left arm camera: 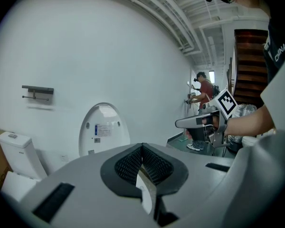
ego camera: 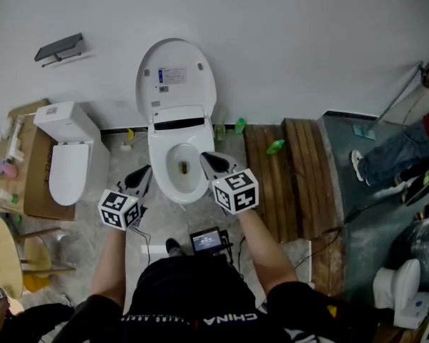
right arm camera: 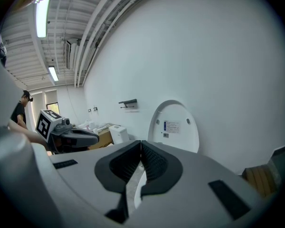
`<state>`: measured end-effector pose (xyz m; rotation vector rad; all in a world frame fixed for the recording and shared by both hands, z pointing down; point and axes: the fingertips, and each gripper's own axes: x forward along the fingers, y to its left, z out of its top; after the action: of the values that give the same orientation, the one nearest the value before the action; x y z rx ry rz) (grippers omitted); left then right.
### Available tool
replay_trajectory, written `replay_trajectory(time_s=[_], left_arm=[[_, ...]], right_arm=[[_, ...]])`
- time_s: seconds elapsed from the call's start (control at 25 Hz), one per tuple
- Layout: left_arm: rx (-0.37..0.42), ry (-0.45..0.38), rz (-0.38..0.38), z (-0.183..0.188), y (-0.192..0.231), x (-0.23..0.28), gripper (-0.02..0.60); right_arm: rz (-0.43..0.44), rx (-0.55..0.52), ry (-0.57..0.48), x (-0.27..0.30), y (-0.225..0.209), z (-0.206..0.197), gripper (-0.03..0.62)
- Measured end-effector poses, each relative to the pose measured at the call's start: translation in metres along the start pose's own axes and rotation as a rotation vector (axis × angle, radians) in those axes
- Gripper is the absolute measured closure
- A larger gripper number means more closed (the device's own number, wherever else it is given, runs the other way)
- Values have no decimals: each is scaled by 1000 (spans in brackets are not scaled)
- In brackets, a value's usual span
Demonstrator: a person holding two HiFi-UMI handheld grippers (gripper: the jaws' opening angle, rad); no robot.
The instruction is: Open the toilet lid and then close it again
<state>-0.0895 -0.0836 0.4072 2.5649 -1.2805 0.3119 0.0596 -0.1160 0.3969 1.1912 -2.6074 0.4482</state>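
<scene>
Two items: left gripper and right gripper, each with fingers together, nothing held. Toilet lid stands upright beyond the fingertips; bowl lies between them.

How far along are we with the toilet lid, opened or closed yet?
Opening looks done: the white oval toilet lid stands upright against the wall, the white bowl exposed. Nothing is in hand: the left gripper and right gripper are both shut and empty, in front of the bowl, clear of the lid. Left: bring the lid back down over the bowl.
</scene>
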Motion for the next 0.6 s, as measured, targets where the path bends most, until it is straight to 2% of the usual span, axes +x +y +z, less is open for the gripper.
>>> replay_trajectory(time_s=[0.24,0.6], left_arm=[[-29,-25,1,7,-5,9,572],[39,-26,56,29,-10,40,571]], right_arm=[[12,-21,1,-6,-13,-2,579],[58,44,-23,-11,-61,1,579]])
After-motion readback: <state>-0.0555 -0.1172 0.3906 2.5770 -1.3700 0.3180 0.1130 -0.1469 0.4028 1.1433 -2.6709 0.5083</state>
